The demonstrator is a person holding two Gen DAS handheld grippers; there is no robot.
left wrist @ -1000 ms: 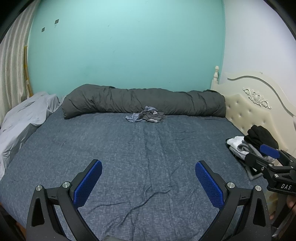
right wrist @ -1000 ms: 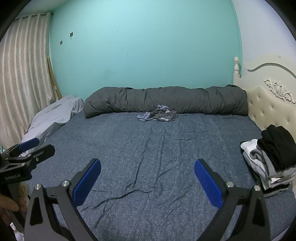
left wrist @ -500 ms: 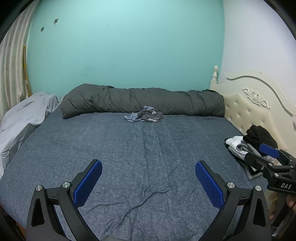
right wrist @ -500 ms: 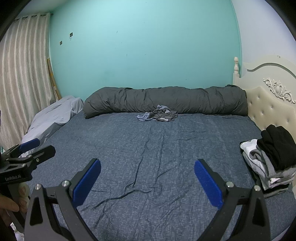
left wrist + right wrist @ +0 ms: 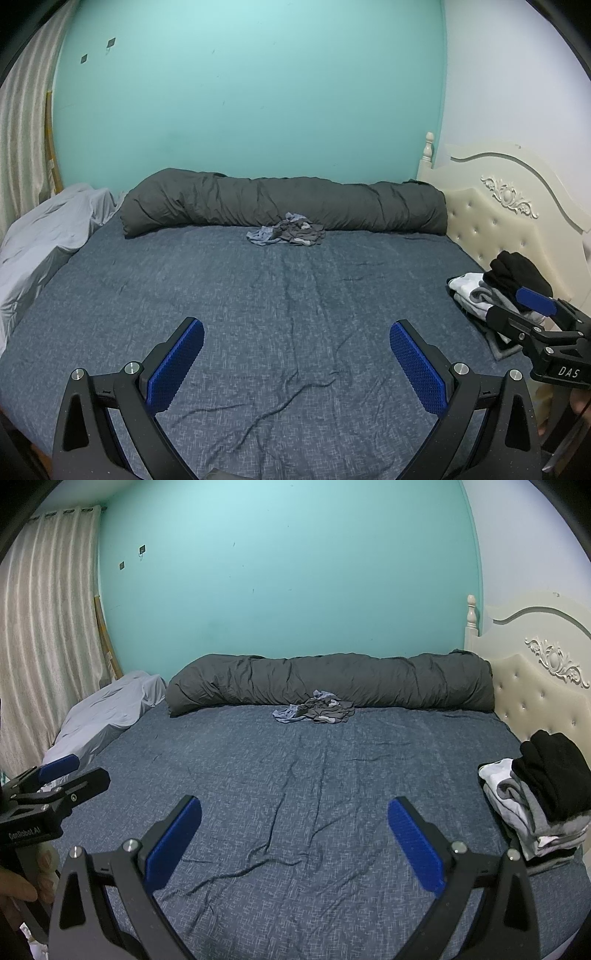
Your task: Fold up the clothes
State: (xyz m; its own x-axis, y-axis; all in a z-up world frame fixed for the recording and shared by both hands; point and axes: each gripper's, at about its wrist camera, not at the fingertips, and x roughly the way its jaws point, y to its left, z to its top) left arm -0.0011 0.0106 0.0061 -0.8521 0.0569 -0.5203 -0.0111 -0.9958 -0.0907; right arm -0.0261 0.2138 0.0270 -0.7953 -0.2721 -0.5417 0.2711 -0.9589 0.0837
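Observation:
A small crumpled heap of grey and light-blue clothes [image 5: 287, 233] lies at the far side of the bed, against the rolled quilt; it also shows in the right wrist view [image 5: 314, 712]. A stack of folded clothes [image 5: 539, 797], white and grey with black on top, sits at the bed's right edge by the headboard, and shows in the left wrist view [image 5: 498, 284]. My left gripper [image 5: 295, 363] is open and empty above the near part of the bed. My right gripper [image 5: 293, 843] is open and empty too, beside it to the right.
A blue sheet [image 5: 295, 295] covers the bed. A rolled dark grey quilt [image 5: 284, 206] lies along the teal wall. A light grey pillow [image 5: 40, 243] is at the left. A cream padded headboard [image 5: 546, 686] bounds the right side. Curtains [image 5: 44, 646] hang at the left.
Both grippers stay open and empty. The left wrist view has shifted slightly, so the bed and clothes sit a little lower and more left in frame.

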